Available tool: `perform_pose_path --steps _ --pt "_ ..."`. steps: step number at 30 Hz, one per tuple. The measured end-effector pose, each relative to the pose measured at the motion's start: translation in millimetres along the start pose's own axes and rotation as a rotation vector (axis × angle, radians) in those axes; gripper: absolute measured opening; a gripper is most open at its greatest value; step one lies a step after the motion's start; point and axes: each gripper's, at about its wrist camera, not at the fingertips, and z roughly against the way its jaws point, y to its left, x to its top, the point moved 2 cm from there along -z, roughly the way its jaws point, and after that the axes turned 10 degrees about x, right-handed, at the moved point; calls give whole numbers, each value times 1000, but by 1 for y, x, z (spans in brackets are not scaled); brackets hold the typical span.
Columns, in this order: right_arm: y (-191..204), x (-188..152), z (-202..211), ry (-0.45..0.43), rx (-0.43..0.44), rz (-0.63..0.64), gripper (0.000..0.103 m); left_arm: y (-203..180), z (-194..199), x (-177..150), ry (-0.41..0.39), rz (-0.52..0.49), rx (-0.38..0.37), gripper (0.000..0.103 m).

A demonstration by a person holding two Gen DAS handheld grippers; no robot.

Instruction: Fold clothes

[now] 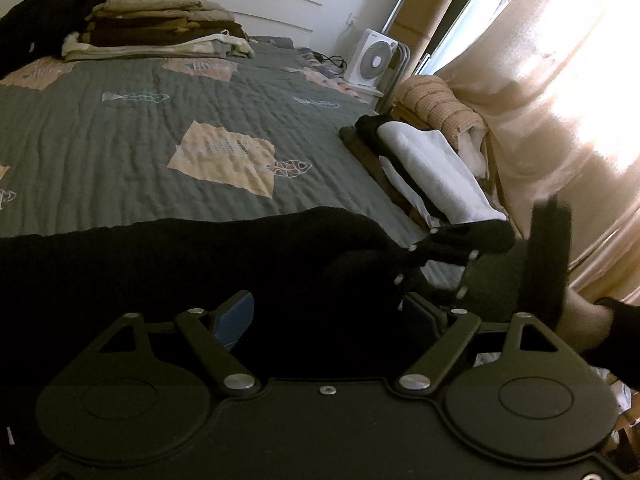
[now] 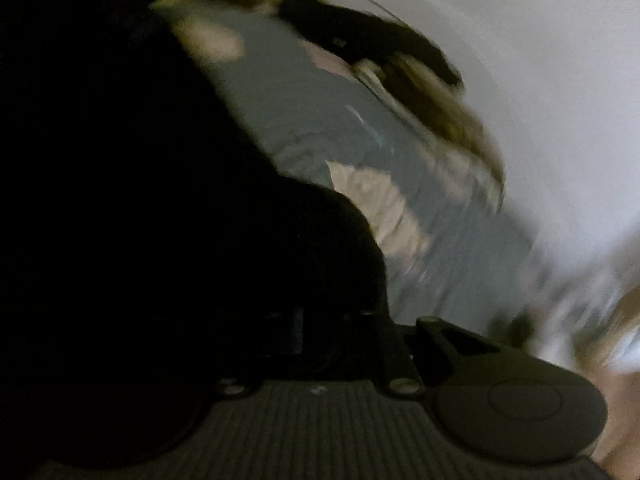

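Observation:
A black garment (image 1: pixel 180 264) lies across the near part of the grey patterned bedspread (image 1: pixel 140 140). My left gripper (image 1: pixel 326 316) hovers over it, open wide, blue pads (image 1: pixel 234 320) apart and pressing on nothing. In the left wrist view my right gripper (image 1: pixel 404 256) reaches in from the right, its fingers buried in the garment's raised right edge, and a hand (image 1: pixel 580 316) shows behind it. The right wrist view is blurred. There the black garment (image 2: pixel 160 200) covers the left and centre and hides the fingers, which look shut on the cloth.
A stack of folded clothes (image 1: pixel 160 24) and a black heap (image 1: pixel 60 8) sit at the bed's far end. Folded white and black items (image 1: pixel 432 168) rest beside the bed's right edge. A white fan (image 1: pixel 374 60) and a curtain (image 1: pixel 560 100) stand beyond.

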Motion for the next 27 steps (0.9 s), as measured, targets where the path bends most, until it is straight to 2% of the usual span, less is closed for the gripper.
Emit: perform_pose_path --steps 2,6,8,13,17,20,21,22,24,27 --pt "-26 3 14 -48 103 -255 10 1 0 0 2 4 -6 81" --pt "-74 -9 36 -135 317 -682 9 -4 -2 0 6 -20 -11 82" --pt "-90 -14 43 -167 409 -818 9 -12 -4 0 -3 -55 -7 83" --pt "-109 -17 58 -207 538 -983 9 -42 -13 0 -53 -180 37 83" --pt "-119 -11 60 -190 572 -1008 10 -76 -19 2 -110 -261 43 83" --pt "-122 -9 64 -176 584 -1015 10 -101 -31 -2 -150 -383 127 83" --pt "-122 -8 65 -174 587 -1009 10 -100 -34 -3 -165 -383 137 69" --pt "-123 -7 67 -172 587 -999 9 -96 -37 -2 -172 -367 133 49" --pt "-125 -8 70 -170 588 -993 9 -77 -43 6 -139 -252 55 25" --pt "-127 -14 70 -162 625 -1009 10 -52 -49 16 -85 -160 -40 19"
